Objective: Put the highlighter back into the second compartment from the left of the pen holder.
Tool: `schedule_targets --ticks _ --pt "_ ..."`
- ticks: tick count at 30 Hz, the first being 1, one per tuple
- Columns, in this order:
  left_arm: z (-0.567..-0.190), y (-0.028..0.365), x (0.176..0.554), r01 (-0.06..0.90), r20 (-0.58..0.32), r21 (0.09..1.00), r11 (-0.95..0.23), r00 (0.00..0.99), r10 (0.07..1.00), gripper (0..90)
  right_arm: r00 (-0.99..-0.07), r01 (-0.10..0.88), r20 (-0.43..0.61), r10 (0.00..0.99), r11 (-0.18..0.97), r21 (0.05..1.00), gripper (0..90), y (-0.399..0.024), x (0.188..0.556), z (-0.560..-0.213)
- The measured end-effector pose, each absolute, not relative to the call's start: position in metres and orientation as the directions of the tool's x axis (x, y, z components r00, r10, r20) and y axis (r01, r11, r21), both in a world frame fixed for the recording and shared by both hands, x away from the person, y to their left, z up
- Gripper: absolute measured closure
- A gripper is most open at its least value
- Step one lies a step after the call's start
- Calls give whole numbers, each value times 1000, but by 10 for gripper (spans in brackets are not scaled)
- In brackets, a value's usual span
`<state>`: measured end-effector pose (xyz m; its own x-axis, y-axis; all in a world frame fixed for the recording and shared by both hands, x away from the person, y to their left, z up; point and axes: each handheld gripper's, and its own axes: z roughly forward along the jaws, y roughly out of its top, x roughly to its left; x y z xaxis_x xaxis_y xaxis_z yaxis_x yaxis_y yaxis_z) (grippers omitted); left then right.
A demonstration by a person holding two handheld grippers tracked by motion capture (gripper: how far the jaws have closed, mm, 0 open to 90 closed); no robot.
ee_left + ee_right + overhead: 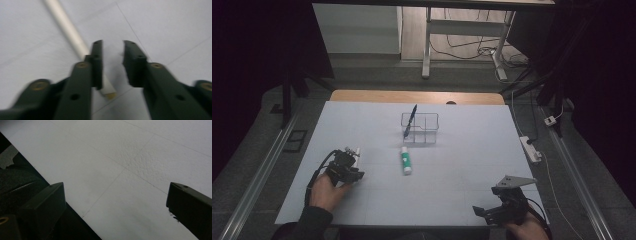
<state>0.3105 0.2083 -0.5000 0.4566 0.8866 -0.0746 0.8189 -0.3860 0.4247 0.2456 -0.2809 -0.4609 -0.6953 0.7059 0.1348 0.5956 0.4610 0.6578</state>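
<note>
- The right tool [486,212], nearest at five o'clock on the bench [462,165], rests idle, jaws wide apart over bare sheet.
- The left tool [353,161] at eight o'clock has its jaws parted; the white pen [71,33] lies beside one jaw, unclamped.
- Glue stick [405,160] lies mid-bench; rack [420,127] at twelve holds a blue pen [411,118], likely where the white one goes.

Table cover [452,190]: pale grey-white, faint thin grid lines; bare wood-brown strip of table top [417,96] at 12 o'clock. Organiser basket [420,128]: clear, colourless walls. Pen [411,119] standing in it: dark blue. Glue stick [405,160] at 6 o'clock of the basket: white body, green band and cap. Stick [67,30] by left gripper [112,57]: white, yellowish-tan end. Both grippers: black jaws, brass-coloured pivots; right gripper [499,206] carries a grey plate. Floor [257,150]: dark grey.
</note>
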Motion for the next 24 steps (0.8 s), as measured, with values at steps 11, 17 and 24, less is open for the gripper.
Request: schedule_targets --ticks 11,17,24 --pt "-491 228 339 843 -83 466 -267 343 936 27 -693 603 139 707 463 650 21 -280 247 -462" --pt "-494 228 361 866 -117 459 -196 277 954 0 -691 606 142 709 461 649 21 -281 247 -462" --pt "-508 216 383 886 -99 415 -208 271 957 3 -691 606 143 709 460 649 21 -281 247 -462"
